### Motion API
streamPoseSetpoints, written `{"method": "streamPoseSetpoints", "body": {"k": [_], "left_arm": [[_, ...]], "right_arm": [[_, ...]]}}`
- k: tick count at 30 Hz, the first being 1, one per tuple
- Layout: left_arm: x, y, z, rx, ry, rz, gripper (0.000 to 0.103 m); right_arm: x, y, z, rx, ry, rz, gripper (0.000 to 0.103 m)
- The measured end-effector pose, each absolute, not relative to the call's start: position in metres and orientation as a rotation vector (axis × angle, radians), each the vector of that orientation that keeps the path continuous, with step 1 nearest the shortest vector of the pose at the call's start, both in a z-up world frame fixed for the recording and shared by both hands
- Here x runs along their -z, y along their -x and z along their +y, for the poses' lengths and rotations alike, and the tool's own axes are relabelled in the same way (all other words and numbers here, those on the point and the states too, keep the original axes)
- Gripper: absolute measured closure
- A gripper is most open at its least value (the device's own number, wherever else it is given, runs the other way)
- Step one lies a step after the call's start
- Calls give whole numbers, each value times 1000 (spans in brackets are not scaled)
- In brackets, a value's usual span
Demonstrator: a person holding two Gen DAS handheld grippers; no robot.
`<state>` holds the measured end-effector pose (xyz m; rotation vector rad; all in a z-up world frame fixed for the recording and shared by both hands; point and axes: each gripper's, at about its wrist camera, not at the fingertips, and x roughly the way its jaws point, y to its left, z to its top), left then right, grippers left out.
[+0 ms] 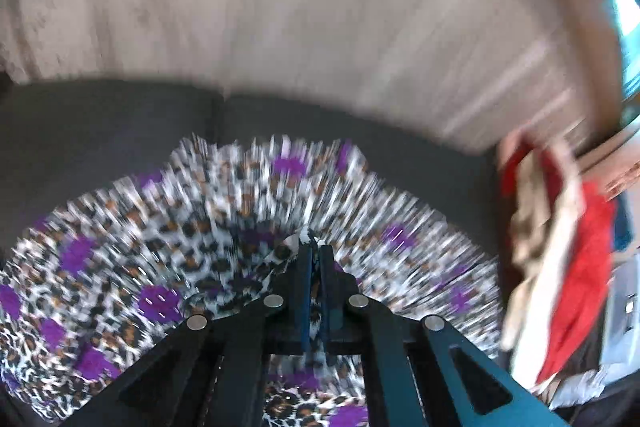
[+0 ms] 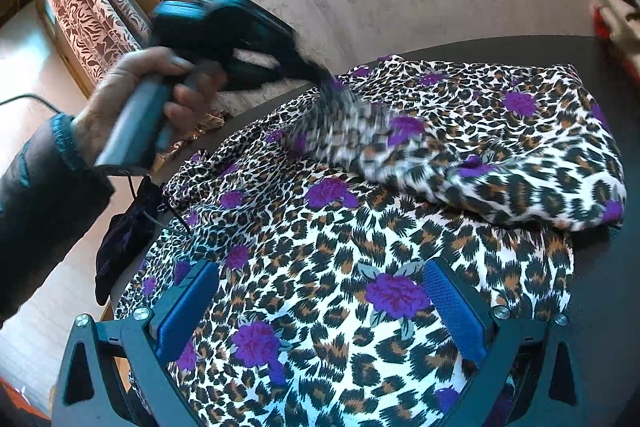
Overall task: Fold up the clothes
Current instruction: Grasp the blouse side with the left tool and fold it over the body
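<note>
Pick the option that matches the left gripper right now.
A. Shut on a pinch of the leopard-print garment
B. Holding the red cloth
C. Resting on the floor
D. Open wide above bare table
A: in the left wrist view the left gripper has its jaws together with leopard-print garment fabric pinched between them.

I found no text, label, brand, number or sign that I could read in either of my wrist views; the left one was too smeared by blur to show any lettering.
</note>
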<state>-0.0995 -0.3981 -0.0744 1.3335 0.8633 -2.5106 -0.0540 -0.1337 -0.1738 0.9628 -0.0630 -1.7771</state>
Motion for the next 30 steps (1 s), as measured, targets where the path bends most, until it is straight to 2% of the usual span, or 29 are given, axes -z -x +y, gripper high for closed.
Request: {"method": "streamPoseSetpoints", "body": {"k": [3,6,11,14,15,18,21,23,24,25,30], "left_arm": [[29,62,-420,2696,-1002,978,101],[10,25,-424,2733,-860,939,101],[43,-31,-430,2659,-959,896,101],[80,-40,-450,2480,-1052,987,101],[90,-43,-463,2408,-1064,1069,101],[74,-56,-477,2474,-919,1212,101],[38,-60,-469,2584,-805,1094,100],[21,-63,-466,2591,-759,1002,89],[16,-63,-465,2584,-747,954,78],[17,-63,-465,2566,-773,915,75],[56,-65,-455,2465,-1053,681,72]], "right_arm": [[174,54,-134,1778,-964,-63,0],[174,54,-134,1779,-965,-62,0],[174,54,-135,1783,-966,-56,0],[174,53,-135,1786,-967,-50,0],[174,53,-135,1787,-967,-50,0],[173,54,-134,1788,-967,-48,0],[172,53,-135,1789,-968,-39,0],[172,52,-134,1787,-967,-40,0],[173,52,-134,1786,-967,-41,0],[173,52,-134,1786,-967,-41,0],[173,53,-134,1784,-968,-41,0]]}}
